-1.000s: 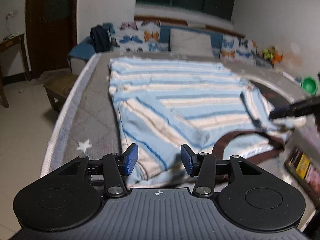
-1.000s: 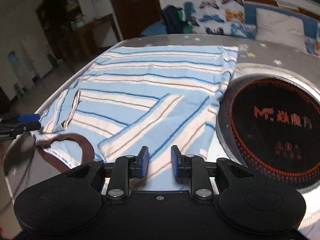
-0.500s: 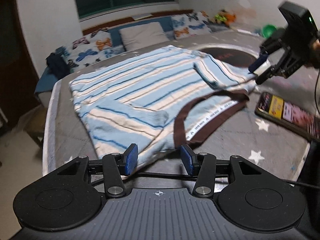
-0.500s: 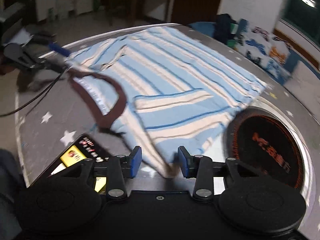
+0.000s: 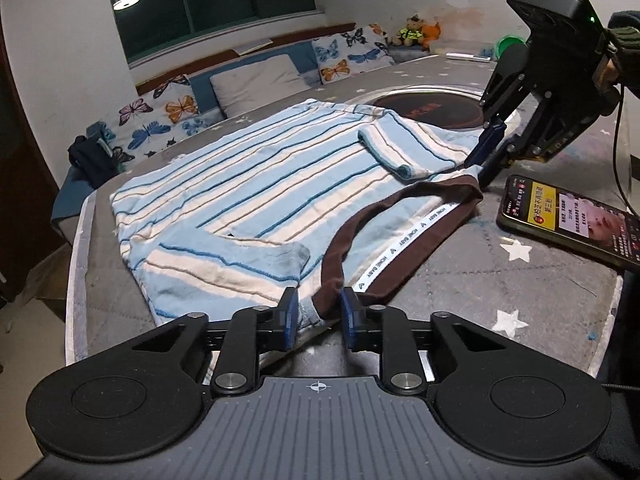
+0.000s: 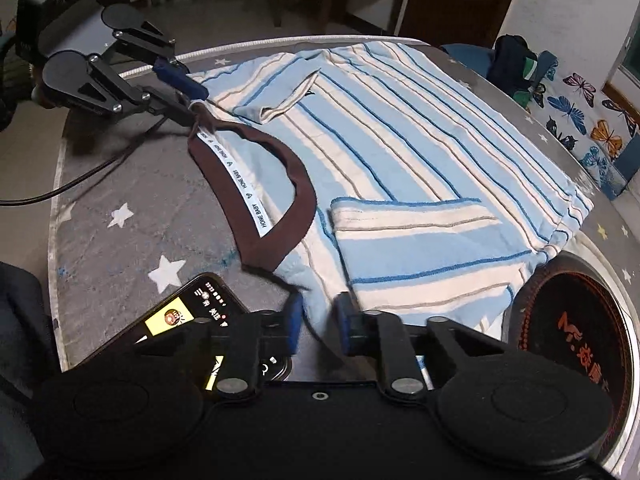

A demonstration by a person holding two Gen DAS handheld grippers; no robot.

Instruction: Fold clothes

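Observation:
A light-blue striped shirt (image 5: 280, 184) with a brown collar (image 5: 404, 240) lies flat on the grey starred bed, both sleeves folded inward. It also shows in the right wrist view (image 6: 400, 152). My left gripper (image 5: 318, 316) is open, its jaws either side of the shirt's shoulder beside the collar. My right gripper (image 6: 318, 320) is open, its jaws either side of the other shoulder. Each gripper shows in the other's view, the right (image 5: 486, 152) and the left (image 6: 184, 92), both at the collar ends.
A lit phone (image 5: 568, 220) lies on the bed beside the collar, close to my right gripper (image 6: 188, 312). A round black and orange pad (image 6: 580, 344) sits past the shirt. Butterfly pillows (image 5: 160, 120) line the far side. The bed edge (image 5: 76, 264) drops off at left.
Both grippers have swung from the shirt's sides to the collar end and come down at the two shoulders. Their jaws now straddle the fabric. The sleeves lie folded in.

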